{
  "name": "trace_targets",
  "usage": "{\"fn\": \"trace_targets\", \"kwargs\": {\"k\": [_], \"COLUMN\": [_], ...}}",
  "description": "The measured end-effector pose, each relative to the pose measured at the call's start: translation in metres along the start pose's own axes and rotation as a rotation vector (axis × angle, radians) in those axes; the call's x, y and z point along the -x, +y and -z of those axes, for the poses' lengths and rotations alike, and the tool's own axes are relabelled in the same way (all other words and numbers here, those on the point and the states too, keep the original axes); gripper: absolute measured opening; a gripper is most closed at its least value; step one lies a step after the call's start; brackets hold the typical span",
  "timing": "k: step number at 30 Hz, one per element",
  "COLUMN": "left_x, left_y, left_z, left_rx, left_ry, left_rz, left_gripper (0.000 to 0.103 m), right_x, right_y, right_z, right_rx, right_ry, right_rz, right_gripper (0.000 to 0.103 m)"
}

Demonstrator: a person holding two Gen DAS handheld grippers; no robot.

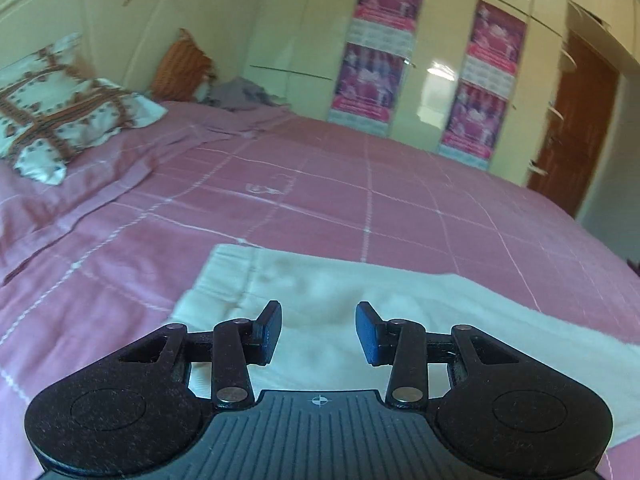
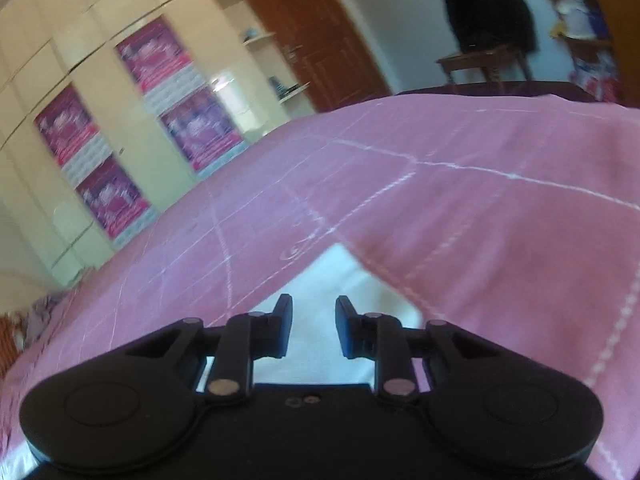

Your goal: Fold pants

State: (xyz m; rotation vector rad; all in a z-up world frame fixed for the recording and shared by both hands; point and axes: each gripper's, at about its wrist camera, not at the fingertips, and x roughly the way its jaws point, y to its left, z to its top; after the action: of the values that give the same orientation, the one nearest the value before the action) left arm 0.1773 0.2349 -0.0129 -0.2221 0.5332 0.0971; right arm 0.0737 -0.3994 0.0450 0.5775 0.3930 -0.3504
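White pants (image 1: 320,292) lie flat on the pink checked bedspread (image 1: 320,184), stretching from the centre toward the right in the left wrist view. My left gripper (image 1: 319,332) is open and empty, hovering just above the pants near their left end. In the right wrist view a corner of the white pants (image 2: 340,268) shows on the bedspread (image 2: 480,200). My right gripper (image 2: 314,330) is open and empty, just above that white cloth.
A patterned pillow (image 1: 60,108), an orange cushion (image 1: 180,68) and a grey garment (image 1: 240,96) lie at the head of the bed. Cream wardrobes with pink posters (image 1: 376,48) stand beyond the bed. A brown door (image 2: 320,40) and a chair (image 2: 484,60) are farther off.
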Motion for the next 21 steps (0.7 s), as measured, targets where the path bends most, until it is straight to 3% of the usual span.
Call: {"fn": "trace_targets", "kwargs": {"k": [4, 7, 10, 11, 12, 13, 14, 16, 21], "left_x": [-0.032, -0.047, -0.038, -0.035, -0.033, -0.031, -0.030, -0.029, -0.035], "left_y": [-0.041, -0.052, -0.049, -0.047, -0.041, -0.037, -0.030, -0.021, -0.013], "left_z": [0.012, 0.034, 0.040, 0.040, 0.041, 0.041, 0.042, 0.043, 0.049], "left_rx": [-0.094, -0.127, -0.121, -0.113, -0.107, -0.103, -0.095, -0.063, -0.015], "left_ry": [0.099, 0.202, 0.182, 0.176, 0.166, 0.166, 0.168, 0.170, 0.156], "left_rz": [0.030, 0.001, 0.006, 0.007, 0.001, -0.004, -0.001, 0.023, 0.047], "left_gripper": [0.040, 0.040, 0.040, 0.040, 0.040, 0.040, 0.040, 0.040, 0.040], "right_x": [-0.037, -0.066, -0.093, -0.094, -0.092, -0.081, -0.069, -0.046, 0.015], "right_y": [0.070, 0.092, 0.101, 0.097, 0.090, 0.082, 0.075, 0.054, -0.030], "right_z": [0.002, 0.011, 0.024, 0.023, 0.019, 0.014, 0.011, 0.001, -0.025], "right_rx": [0.264, 0.275, 0.332, 0.297, 0.241, 0.191, 0.174, 0.131, -0.137], "right_ry": [0.096, 0.206, 0.323, 0.309, 0.294, 0.251, 0.194, 0.097, -0.035], "right_rz": [-0.080, -0.156, -0.067, -0.053, -0.035, -0.013, 0.004, 0.016, 0.043], "right_gripper": [0.023, 0.023, 0.013, 0.007, 0.008, 0.015, 0.028, 0.029, 0.026]}}
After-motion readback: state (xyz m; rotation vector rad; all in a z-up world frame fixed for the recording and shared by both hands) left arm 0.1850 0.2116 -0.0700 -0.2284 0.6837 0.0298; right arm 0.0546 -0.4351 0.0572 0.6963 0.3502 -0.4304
